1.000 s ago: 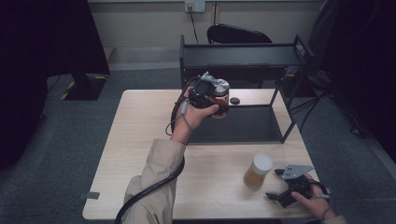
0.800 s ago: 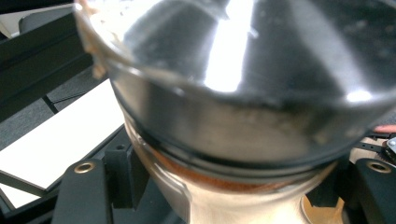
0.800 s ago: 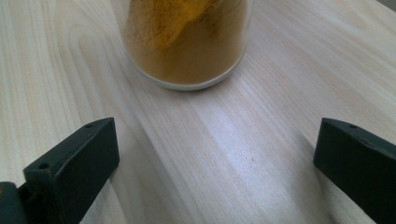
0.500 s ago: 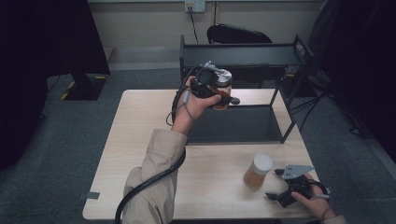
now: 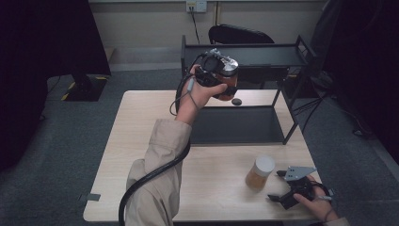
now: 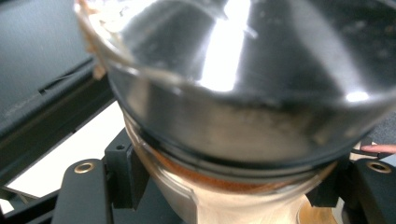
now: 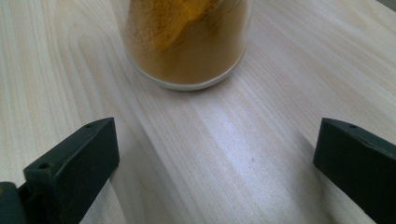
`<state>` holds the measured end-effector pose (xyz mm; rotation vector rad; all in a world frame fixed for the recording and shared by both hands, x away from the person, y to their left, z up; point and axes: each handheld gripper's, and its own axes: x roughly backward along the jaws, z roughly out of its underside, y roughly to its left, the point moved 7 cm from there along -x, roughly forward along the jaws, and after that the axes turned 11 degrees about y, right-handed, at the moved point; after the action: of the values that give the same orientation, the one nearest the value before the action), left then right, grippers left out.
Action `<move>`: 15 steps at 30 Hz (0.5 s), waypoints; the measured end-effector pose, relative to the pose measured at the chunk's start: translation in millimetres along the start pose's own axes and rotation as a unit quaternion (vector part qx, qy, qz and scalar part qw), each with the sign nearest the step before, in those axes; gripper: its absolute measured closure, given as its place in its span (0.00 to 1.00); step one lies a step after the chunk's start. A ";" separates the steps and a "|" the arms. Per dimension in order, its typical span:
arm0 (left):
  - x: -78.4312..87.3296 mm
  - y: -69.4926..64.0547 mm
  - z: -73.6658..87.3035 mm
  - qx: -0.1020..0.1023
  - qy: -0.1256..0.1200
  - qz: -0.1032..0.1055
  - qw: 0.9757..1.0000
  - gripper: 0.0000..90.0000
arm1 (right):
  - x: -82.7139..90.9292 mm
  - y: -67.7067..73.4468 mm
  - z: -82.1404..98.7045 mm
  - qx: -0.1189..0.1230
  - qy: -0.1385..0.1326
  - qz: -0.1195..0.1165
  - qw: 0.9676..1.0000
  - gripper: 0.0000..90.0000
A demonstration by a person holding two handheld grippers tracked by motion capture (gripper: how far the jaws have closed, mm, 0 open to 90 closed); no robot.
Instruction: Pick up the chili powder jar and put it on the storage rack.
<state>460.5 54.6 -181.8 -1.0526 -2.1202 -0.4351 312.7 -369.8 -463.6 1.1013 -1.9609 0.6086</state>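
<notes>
Silver-lidded jar (image 6: 243,93) blurred at close range and cut off by the frame edges, powder jar (image 7: 187,42) cropped at the top, small dark object (image 5: 236,101) too small to be identified

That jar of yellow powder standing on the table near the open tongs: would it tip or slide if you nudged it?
The jar is taller than wide, so a push near its white lid would probably tip it. Its clear wall looks smooth, so it may slide on the table. It seems mostly full of powder, likely rather heavy for its size.
</notes>
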 end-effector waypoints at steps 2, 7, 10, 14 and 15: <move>1.9 -1.0 -4.8 -0.001 0.000 -0.001 1.000 0.34 | 0.0 0.0 0.0 0.000 0.000 0.000 1.000 0.00; 5.7 -2.4 -14.8 -0.002 -0.002 -0.003 1.000 0.34 | 0.0 0.0 0.0 0.000 0.000 0.000 1.000 0.00; 7.8 -3.0 -20.8 -0.002 -0.004 -0.005 1.000 0.34 | 0.0 0.0 0.0 0.000 0.000 0.000 1.000 0.00; 11.1 -2.9 -28.2 -0.001 -0.004 -0.009 1.000 0.34 | 0.0 0.0 0.0 0.000 0.000 0.000 1.000 0.00; 11.9 -2.1 -30.2 0.000 -0.004 -0.008 1.000 0.34 | 0.0 0.0 0.0 0.000 0.000 0.000 1.000 0.00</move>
<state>467.7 42.7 -152.4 -1.0410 -2.1366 -0.4392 312.7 -369.8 -463.6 1.1013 -1.9609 0.6081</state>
